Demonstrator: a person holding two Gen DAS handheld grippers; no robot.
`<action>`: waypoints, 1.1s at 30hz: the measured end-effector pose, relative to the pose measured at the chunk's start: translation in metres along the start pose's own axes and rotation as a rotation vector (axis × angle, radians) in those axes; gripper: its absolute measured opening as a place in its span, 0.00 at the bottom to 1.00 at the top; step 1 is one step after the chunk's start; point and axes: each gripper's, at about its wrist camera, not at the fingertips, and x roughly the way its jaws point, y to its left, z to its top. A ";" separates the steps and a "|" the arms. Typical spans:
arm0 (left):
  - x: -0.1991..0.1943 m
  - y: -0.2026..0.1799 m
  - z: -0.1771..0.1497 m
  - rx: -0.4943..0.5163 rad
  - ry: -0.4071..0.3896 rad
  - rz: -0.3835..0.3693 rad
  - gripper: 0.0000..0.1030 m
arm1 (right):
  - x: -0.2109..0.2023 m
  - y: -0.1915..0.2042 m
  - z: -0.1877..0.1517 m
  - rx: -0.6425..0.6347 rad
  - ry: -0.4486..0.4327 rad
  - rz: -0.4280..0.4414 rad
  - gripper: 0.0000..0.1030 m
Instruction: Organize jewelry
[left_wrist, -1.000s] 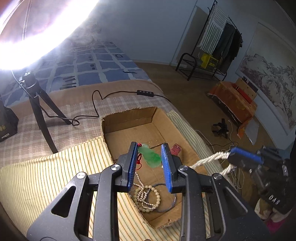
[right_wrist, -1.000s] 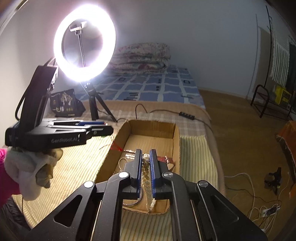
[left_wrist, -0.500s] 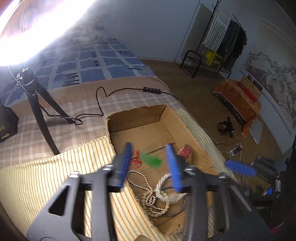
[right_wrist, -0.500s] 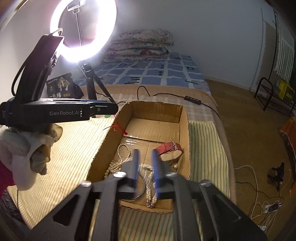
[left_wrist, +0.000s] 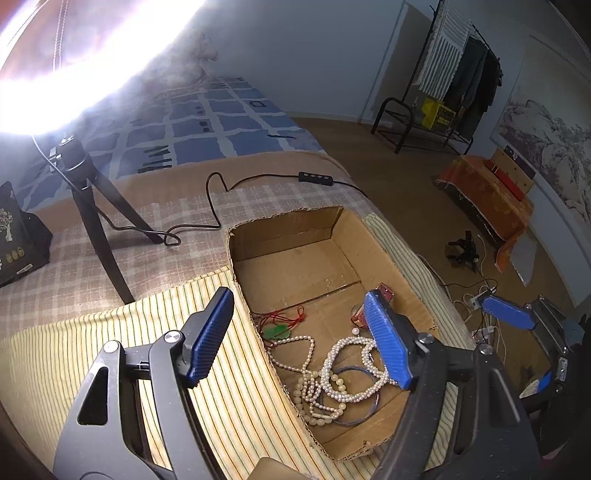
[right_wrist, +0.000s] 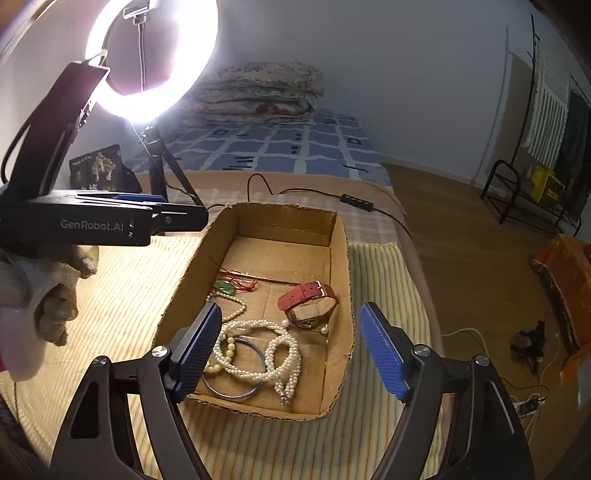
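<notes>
Cardboard box (right_wrist: 341, 258), centre of frame, on a striped cloth (right_wrist: 122, 295) over the bed. Contents: pearl necklace (right_wrist: 273, 354), coiled at lower centre; blue bangle (right_wrist: 236, 393) beneath it; red-strap watch (right_wrist: 308, 295), right; green pendant (right_wrist: 225, 286) on red cord, upper left. Left tongs (left_wrist: 299, 343) spread wide, empty, over the box. Right tongs (right_wrist: 291, 350) likewise spread, empty.

Right tongs (right_wrist: 290, 352) spread wide above a cardboard box (right_wrist: 341, 266) on the bed. Inside: pearl necklace (right_wrist: 271, 354), blue bangle (right_wrist: 236, 395), red-strapped watch (right_wrist: 308, 299), green pendant (right_wrist: 226, 288) on red cord. Left tongs (right_wrist: 177, 218) alongside, near the ring light (right_wrist: 192, 55).
</notes>
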 end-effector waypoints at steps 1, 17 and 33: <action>-0.001 0.000 0.000 -0.003 0.001 0.001 0.73 | -0.001 0.001 0.000 -0.005 0.000 -0.006 0.75; -0.036 0.000 -0.006 -0.006 -0.022 0.009 0.73 | -0.022 0.011 0.000 -0.010 -0.021 -0.014 0.75; -0.110 -0.009 -0.019 0.042 -0.121 0.031 0.73 | -0.065 0.040 0.001 -0.036 -0.074 -0.029 0.75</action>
